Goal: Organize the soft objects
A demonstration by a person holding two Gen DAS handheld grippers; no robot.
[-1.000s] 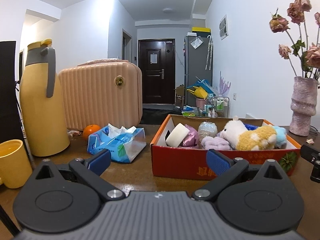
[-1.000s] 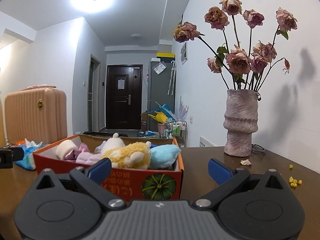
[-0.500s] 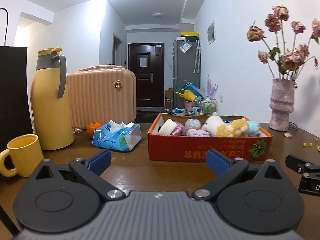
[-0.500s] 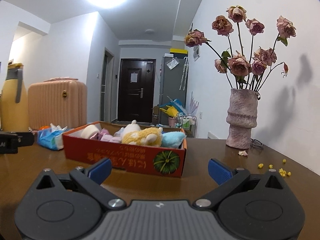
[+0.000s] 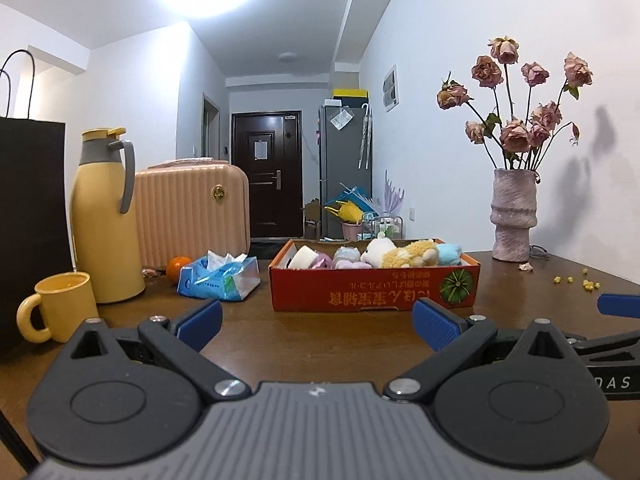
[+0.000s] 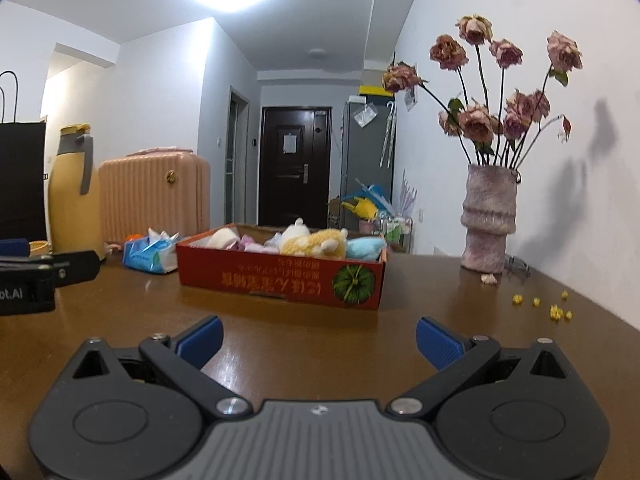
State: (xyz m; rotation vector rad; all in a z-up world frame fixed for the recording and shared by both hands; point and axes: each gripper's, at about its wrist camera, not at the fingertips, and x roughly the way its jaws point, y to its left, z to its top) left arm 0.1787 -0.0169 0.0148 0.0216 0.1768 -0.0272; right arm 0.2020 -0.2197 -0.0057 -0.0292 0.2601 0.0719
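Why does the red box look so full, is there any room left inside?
Nearly full. The red box holds soft toys in a row poking above its rim, like the yellow plush. Room underneath: cannot tell.

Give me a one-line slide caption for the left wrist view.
Open left gripper faces a red cardboard box of plush toys on a wooden table, tissue pack beside it.

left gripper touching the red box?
Apart. Left wrist view: bare table shows between the open left gripper and the red box.
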